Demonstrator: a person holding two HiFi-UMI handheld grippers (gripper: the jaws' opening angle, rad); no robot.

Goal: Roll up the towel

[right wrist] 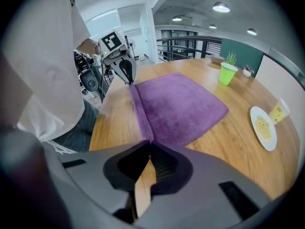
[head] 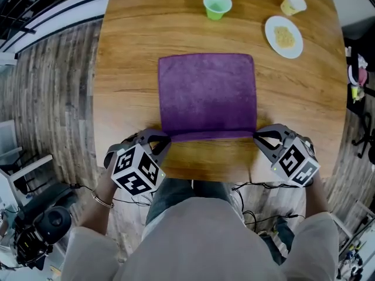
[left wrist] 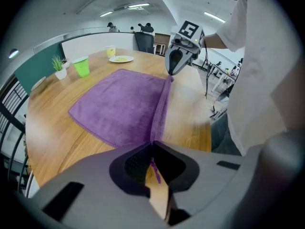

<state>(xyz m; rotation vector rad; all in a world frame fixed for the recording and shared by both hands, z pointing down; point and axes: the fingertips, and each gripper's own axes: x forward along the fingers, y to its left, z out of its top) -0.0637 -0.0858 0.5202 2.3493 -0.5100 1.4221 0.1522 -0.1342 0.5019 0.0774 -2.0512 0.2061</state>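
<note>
A purple towel (head: 207, 92) lies spread flat on the round wooden table (head: 129, 69). Its near edge (head: 212, 136) is lifted a little off the wood and pulled straight between the two grippers. My left gripper (head: 166, 140) is shut on the near left corner of the purple towel (left wrist: 128, 104), and a purple thread shows between its pads. At the near right corner of the towel (right wrist: 178, 106), my right gripper (head: 258, 137) is shut on the cloth. The left gripper (right wrist: 127, 72) shows across the edge in the right gripper view, the right gripper (left wrist: 172, 67) in the left gripper view.
At the table's far side stand a green cup (head: 217, 5), a white plate with food (head: 283, 36) and a pale yellow cup (head: 293, 4). A small potted plant (left wrist: 59, 67) sits near the green cup. The table's near edge is just under both grippers.
</note>
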